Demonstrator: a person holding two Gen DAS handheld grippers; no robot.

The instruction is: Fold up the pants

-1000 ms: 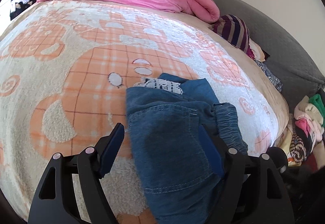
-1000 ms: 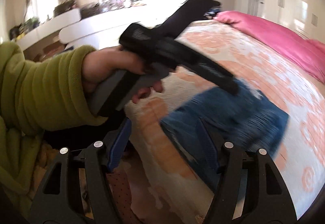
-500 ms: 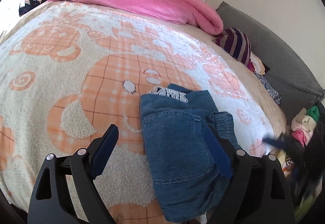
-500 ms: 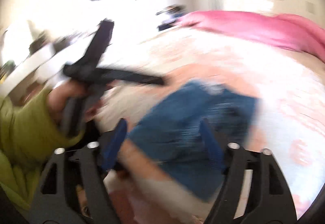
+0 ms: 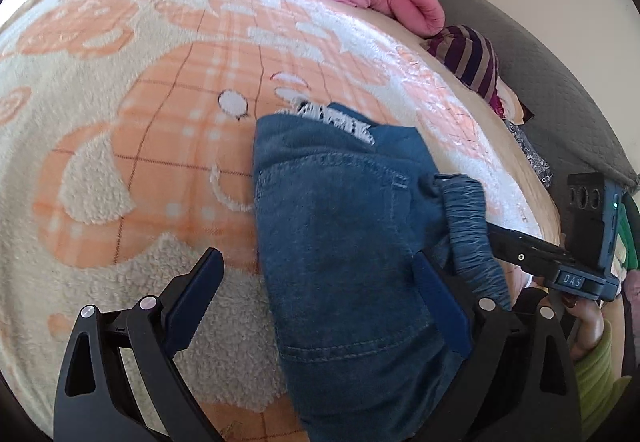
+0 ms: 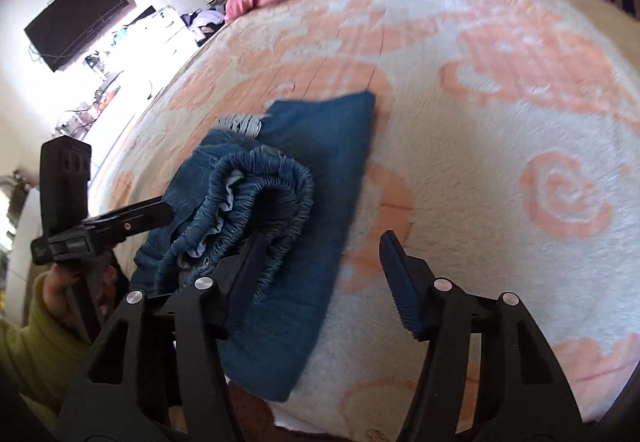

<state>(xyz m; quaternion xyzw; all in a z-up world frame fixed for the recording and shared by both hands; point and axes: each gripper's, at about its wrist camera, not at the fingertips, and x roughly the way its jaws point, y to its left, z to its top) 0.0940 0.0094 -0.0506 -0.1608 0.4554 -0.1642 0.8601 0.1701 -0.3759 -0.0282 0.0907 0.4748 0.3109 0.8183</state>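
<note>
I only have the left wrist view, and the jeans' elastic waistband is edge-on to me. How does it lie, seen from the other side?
Observer: In the right wrist view the waistband is bunched into an open loop on top of the folded jeans, with its paler inside showing.
Operator: Is the right gripper holding it?
Observer: No. The right gripper has just been closing, but its jaws stand open and grip nothing. One finger is right at the waistband's near edge and the other is over the blanket. Only flat denim and blanket lie below the gap.
</note>
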